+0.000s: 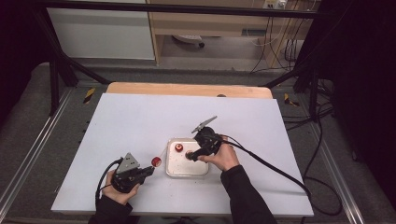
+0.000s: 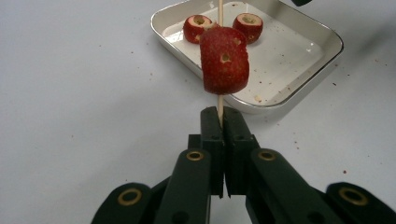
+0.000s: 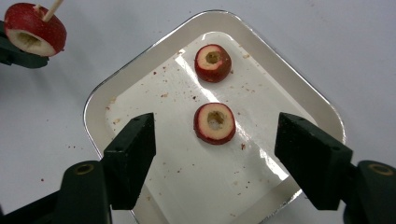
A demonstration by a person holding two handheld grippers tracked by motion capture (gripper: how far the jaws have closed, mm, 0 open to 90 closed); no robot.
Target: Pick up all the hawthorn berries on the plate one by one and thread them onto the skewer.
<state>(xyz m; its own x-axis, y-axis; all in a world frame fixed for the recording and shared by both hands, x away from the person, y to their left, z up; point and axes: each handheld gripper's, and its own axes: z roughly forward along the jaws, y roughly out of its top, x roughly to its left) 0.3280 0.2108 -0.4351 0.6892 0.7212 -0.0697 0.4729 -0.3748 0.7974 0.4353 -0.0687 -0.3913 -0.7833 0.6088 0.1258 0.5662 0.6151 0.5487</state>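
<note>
Tabletop covered in white (image 1: 140,130), with a shallow white tray (image 1: 173,170) as the central landmark. Inside the tray lie two red cored fruit rings (image 3: 215,123), apart from each other, hollow centres facing up. Just left of the tray, the left gripper (image 2: 219,116) has its jaws pressed together on a thin wooden skewer (image 2: 220,108); a third red fruit piece (image 2: 224,59) is threaded on that skewer, held above the table. Over the tray, the right gripper (image 3: 215,140) hangs with jaws spread wide on either side of the nearer ring, touching nothing
</note>
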